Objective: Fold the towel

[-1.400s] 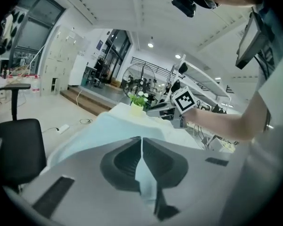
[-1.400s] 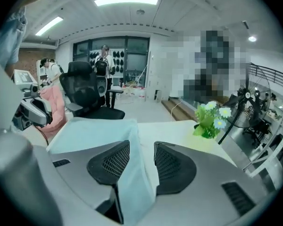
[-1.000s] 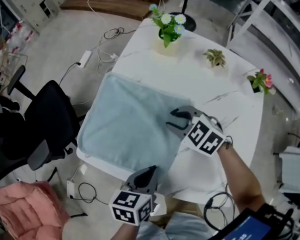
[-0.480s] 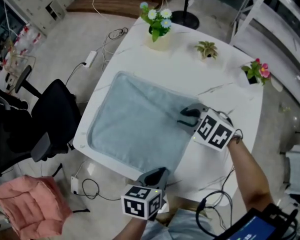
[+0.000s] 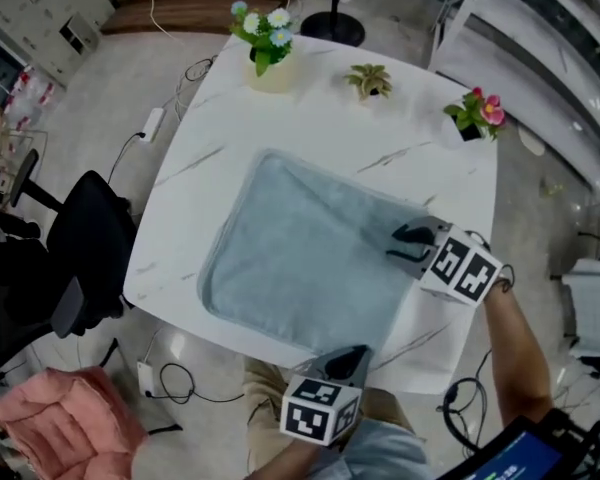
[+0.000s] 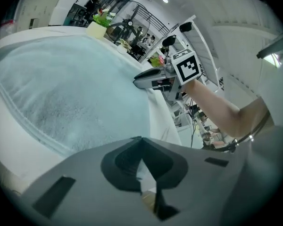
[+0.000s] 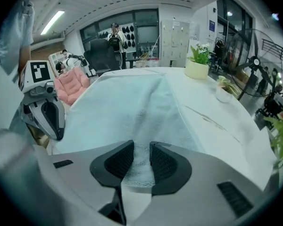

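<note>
One pale blue towel (image 5: 300, 258) lies spread flat on the table (image 5: 280, 118), covering the table's middle and reaching toward its near-right part. It sits askew to the table's edges. One corner points at the table's far-left corner, and the slightly longer sides seem to run from the table's left side toward its right.

At the towel corner nearest the table's right edge is the right gripper (image 5: 401, 246). Its jaws have just been closing and pinch a raised ridge of cloth, which fills the narrow gap between the pads. At the towel corner by the table's near edge, the left gripper (image 5: 352, 355) has its jaws pressed together at the tips. A thin pale strip that looks like the towel's hem is caught between them.

Three pots stand along the table's far edge:
- The big pot (image 5: 270, 73), at the far-left corner, holds white and blue flowers (image 5: 263, 26).
- The small pot (image 5: 371, 91), near the middle of that edge, holds a spiky plant (image 5: 368, 74).
- The end pot (image 5: 467, 132), by the far-right corner, holds pink blooms (image 5: 487, 106).

A black chair (image 5: 80, 258) stands off the table's left side, and a pink cushion (image 5: 65, 423) lies off its near-left corner. Cables (image 5: 195, 68) trail on the floor beyond its far-left corner.
</note>
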